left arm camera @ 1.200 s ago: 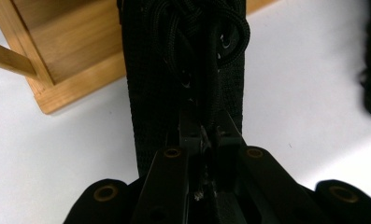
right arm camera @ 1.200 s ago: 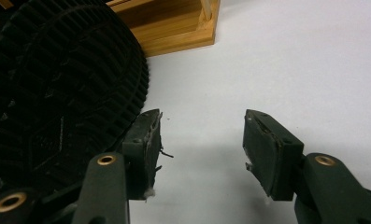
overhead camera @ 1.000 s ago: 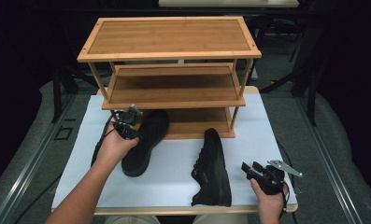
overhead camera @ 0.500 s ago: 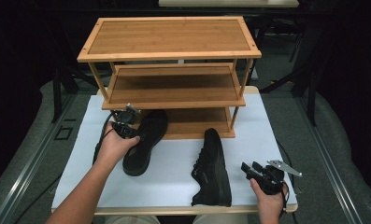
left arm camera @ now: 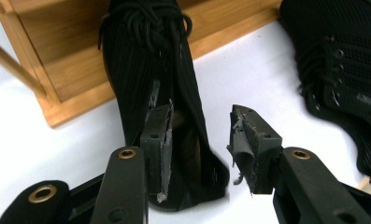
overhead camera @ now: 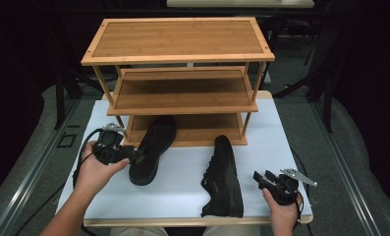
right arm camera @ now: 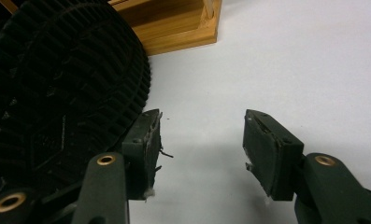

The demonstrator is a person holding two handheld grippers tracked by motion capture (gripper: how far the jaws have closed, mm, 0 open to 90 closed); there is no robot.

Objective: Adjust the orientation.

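Note:
A black shoe (overhead camera: 153, 145) stands with its toe on the bottom shelf of the wooden rack (overhead camera: 182, 101) and its heel on the white table. My left gripper (overhead camera: 136, 157) sits just left of that heel; its jaws have just been opening and stand open. In the left gripper view the shoe (left arm camera: 150, 65) has its heel just beyond the open left gripper (left arm camera: 199, 140), untouched by the pads. A second black shoe (overhead camera: 224, 177) lies on its side at the front. My right gripper (overhead camera: 259, 176) rests open beside its sole (right arm camera: 57, 93), with nothing between the jaws (right arm camera: 199, 140).
The three-shelf rack takes up the back half of the white table (overhead camera: 281, 128); its base corner (right arm camera: 183, 28) lies ahead of the right gripper. The second shoe (left arm camera: 342, 70) lies to the right in the left gripper view. Dark floor surrounds the table.
My left gripper has let go of the left shoe, opened, and drawn back to the left and toward the front. The shoe stays on the bottom shelf. The right hand has not moved.

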